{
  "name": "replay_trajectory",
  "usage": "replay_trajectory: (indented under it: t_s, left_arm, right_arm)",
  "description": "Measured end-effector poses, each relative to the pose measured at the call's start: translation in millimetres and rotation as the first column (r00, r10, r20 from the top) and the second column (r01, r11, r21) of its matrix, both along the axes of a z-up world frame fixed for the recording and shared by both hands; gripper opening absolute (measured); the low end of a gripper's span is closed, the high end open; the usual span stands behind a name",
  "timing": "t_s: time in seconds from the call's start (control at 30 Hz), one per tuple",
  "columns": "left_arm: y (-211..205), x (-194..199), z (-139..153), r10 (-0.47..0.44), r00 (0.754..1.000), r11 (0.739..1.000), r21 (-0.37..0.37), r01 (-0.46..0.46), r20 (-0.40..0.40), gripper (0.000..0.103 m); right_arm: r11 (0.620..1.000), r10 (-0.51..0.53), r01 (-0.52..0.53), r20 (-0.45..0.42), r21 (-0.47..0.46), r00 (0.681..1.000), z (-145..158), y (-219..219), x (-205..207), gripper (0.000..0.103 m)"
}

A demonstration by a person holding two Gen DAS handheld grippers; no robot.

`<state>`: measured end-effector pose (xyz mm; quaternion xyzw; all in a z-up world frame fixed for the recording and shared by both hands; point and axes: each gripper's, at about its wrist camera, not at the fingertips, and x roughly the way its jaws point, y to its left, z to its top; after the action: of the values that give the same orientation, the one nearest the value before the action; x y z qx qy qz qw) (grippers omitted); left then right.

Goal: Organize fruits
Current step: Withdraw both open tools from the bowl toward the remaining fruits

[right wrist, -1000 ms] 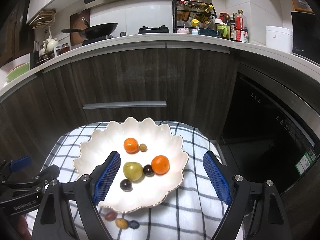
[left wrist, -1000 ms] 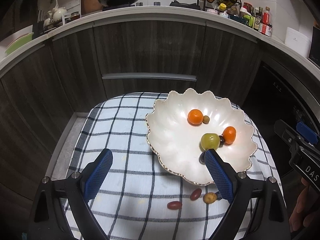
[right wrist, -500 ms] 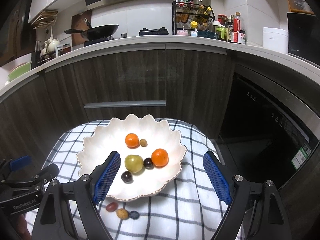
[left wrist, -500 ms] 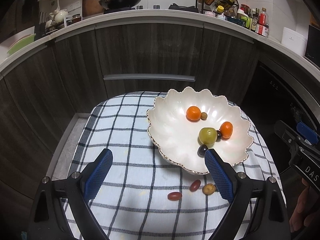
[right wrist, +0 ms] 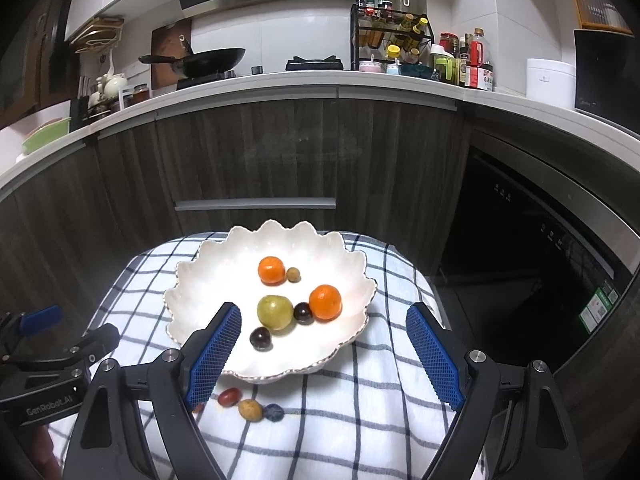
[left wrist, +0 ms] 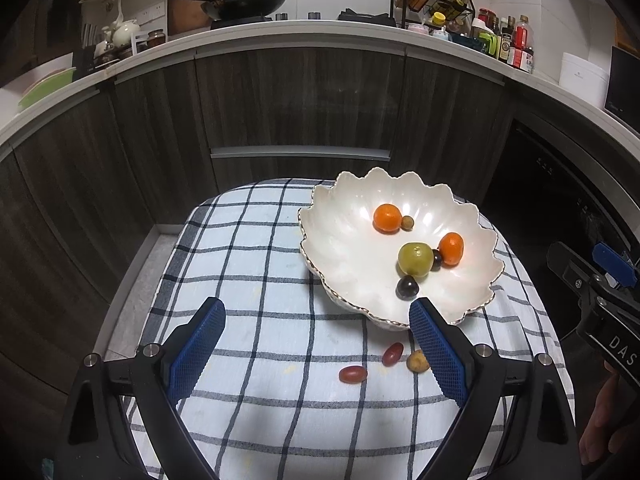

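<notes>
- Scalloped white bowl with gilt rim, standing on a blue-and-white checked cloth that covers a small table before dark wood cabinets.
- Bowl contents: two small oranges, far one and right one; one green fruit in the middle; a dark grape wedged between green fruit and right orange; a second dark grape nearer the front rim; a small tan fruit touching the far orange.
- Loose on the cloth, just outside the bowl's near rim: two red grape tomatoes, one and another; one tan fruit.
- Left gripper: blue pads spread wide, nothing between them, held above the cloth. Its right finger overlaps the bowl's near rim and partly covers the loose tan fruit.
- Right gripper: blue pads spread wide, nothing held, poised over the bowl's near half. Its left finger hides part of the bowl rim.
- Right wrist view only: a blue-black berry beside the tan fruit; the left finger screens most of one tomato.
- Left wrist view only: both tomatoes in full; the berry is hidden behind the right finger.
- Surroundings: white counter bearing a black wok, a spice rack and bottles; black oven front at right.
</notes>
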<state>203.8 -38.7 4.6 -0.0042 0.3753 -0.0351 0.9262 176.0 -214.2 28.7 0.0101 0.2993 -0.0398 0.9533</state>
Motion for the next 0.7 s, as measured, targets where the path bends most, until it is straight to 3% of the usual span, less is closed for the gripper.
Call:
replay_trajectory:
  t_s: [0.7]
  left_arm:
    - [-0.3,-16.3,-26.6,-0.042,0.999,0.999,-0.012,0.042,-0.006,0.094]
  right_arm:
    - [0.999,0.034,-0.034,-0.012,-0.009,0.999,-20.8,4.4,-20.0,0.086]
